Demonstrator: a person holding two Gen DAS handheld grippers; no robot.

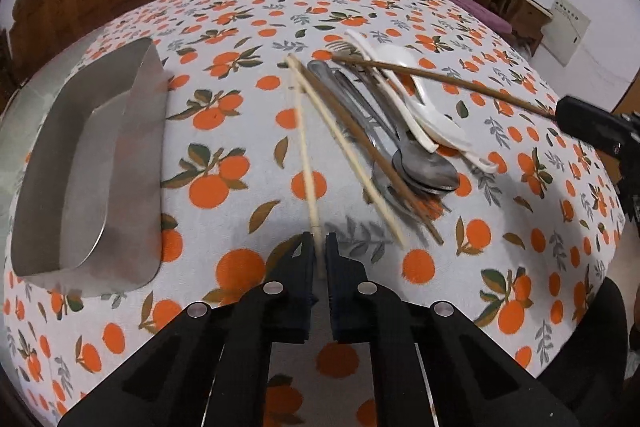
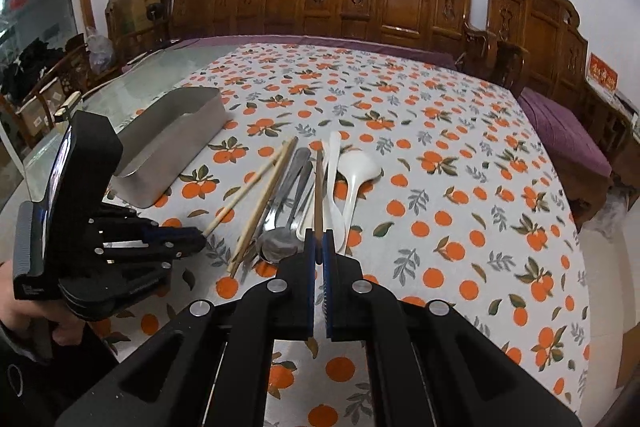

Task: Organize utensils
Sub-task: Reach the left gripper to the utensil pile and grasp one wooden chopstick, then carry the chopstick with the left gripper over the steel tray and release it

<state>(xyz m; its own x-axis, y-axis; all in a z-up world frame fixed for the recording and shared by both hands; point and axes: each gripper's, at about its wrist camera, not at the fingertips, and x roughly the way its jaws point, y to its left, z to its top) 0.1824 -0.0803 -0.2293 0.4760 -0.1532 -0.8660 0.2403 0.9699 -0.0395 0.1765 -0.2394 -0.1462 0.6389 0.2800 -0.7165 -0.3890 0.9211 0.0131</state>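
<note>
On a counter (image 1: 248, 11) draped in a white cloth printed with oranges, the left tool (image 1: 319, 247) is clamped on the near end of a pale wooden chopstick (image 1: 303, 143), whose far end still lies on the cloth beside the heap of utensils. The right tool (image 2: 319, 247) pinches a dark brown wooden chopstick (image 2: 319, 187), which angles out above the pile. Between them lie a second pale chopstick (image 1: 352, 155), stainless steel spoons (image 1: 424, 171) and white ceramic soup spoons (image 1: 416, 95), loosely stacked and overlapping. An oblong stainless steel tray (image 1: 132, 147) stands empty to the left, well apart from the pile.
</note>
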